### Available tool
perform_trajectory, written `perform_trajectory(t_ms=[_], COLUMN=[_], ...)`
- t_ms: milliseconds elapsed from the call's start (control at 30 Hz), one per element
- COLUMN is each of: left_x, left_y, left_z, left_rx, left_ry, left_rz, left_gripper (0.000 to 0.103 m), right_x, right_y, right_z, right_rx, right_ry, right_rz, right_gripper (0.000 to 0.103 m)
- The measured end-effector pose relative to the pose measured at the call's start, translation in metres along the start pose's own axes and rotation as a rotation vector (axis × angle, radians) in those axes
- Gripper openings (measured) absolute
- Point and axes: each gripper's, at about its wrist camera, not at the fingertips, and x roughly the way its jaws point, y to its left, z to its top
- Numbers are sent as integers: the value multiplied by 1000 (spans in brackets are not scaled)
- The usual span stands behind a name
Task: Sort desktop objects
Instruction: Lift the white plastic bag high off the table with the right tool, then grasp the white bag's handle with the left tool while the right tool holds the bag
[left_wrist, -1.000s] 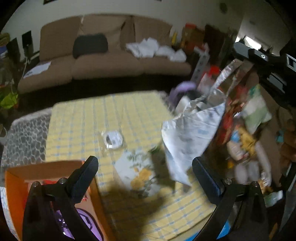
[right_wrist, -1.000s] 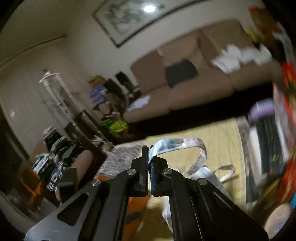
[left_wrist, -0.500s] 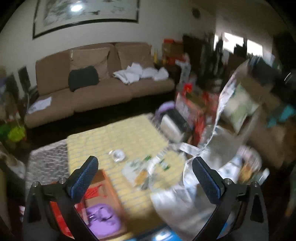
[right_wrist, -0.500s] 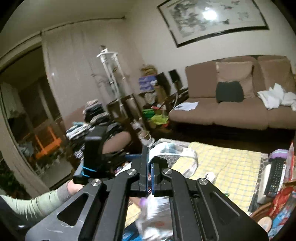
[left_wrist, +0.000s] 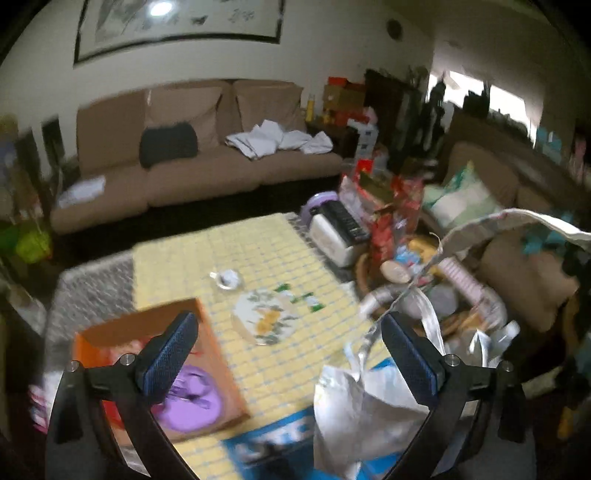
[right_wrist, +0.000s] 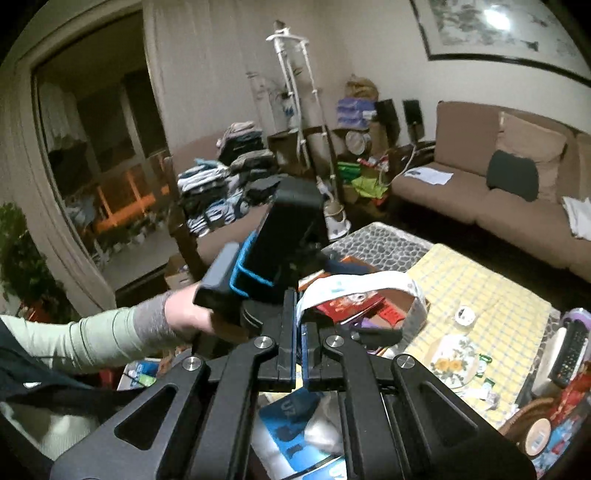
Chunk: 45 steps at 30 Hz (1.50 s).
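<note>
Your right claw was pinched shut on the handle of the white plastic bag, letting it hang at five o'clock over the desk, while your left claw stayed spread and empty, likely to receive it.

- I can make out white characters like "U7" on a blue package below my closed right gripper.
- White lettering on that blue package in the left view is too blurred to read.
</note>
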Motion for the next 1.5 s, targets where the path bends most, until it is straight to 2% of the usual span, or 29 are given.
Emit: perform_trajectory(t_ms=[133, 267, 333, 367, 433, 467, 533, 667, 767, 867, 900, 967, 1033, 1067, 1133, 1233, 1267, 1300, 1333, 1367, 1400, 1433, 1500], left_x=[10, 8, 1, -3, -8, -12, -18, -23, -28, -30, -34, -44, -47, -47, -44, -38, -36, -32, -24, -18, -10, -7, -7], left_y=[-13, -11, -9, -9, -13, -16, -25, -37, -45, -42, -39, -34, -32, -31, -30, -31, -34, -34, -32, -29, -25, -22, -14], left_z=[-2, -12, -18, -20, -22, -23, -26, -27, -29, -28, -32, -43, -53, -56, -59, -56, -53, -49, -44, -40, -34, -30, -22], left_rx=[66, 27, 27, 38, 56, 75, 122, 188, 208, 155, 146, 144, 148, 148, 141, 131, 127, 104, 61, 28, -13, -27, -48], left_ry=[25, 7, -47, -74, -115, -126, -145, -151, -177, -188, -201, -252, -257, -258, -253, -237, -240, -227, -198, -178, -155, -146, -135], left_rz=[122, 125, 153, 139, 32, -74, -171, -262, -287, -440, -530, -656, -741, -749, -720, -728, -705, -663, -649, -633, -544, -476, -382], left_gripper=[102, 102, 102, 102, 102, 102, 102, 102, 101, 101, 101, 101, 101, 101, 101, 101, 101, 98, 78, 36, 14, 0, 1], right_x=[1, 1, -2, -2, -2, -2, -3, -7, -7, -14, -19, -26, -32, -37, -39, -33, -30, -26, -25, -21, -17, -14, -10], right_y=[17, 26, 27, 28, 29, 29, 26, 27, 33, 38, 39, 40, 37, 34, 34, 39, 40, 42, 44, 46, 48, 46, 38], right_z=[-1, -6, -8, -10, -14, -16, -16, -17, -21, -26, -28, -32, -38, -40, -40, -39, -39, -40, -41, -42, -46, -50, -60], right_rx=[-25, -22, -14, -13, -16, -14, 2, -9, -29, -49, -66, -77, -76, -72, -71, -92, -97, -103, -110, -119, -122, -118, -93], right_ry=[14, 18, 14, 14, 19, 18, 11, 14, 20, 4, -6, -19, -25, -29, -25, -12, -5, 3, 10, 22, 40, 58, 86], right_rz=[21, 13, 29, 30, 24, 7, 30, 47, 67, 126, 150, 181, 217, 240, 282, 293, 311, 322, 324, 321, 312, 294, 236], right_gripper=[4, 4, 4, 4, 4, 4, 4, 4, 4, 4, 4, 6, 8, 9, 9, 9, 9, 9, 9, 9, 9, 9, 9])
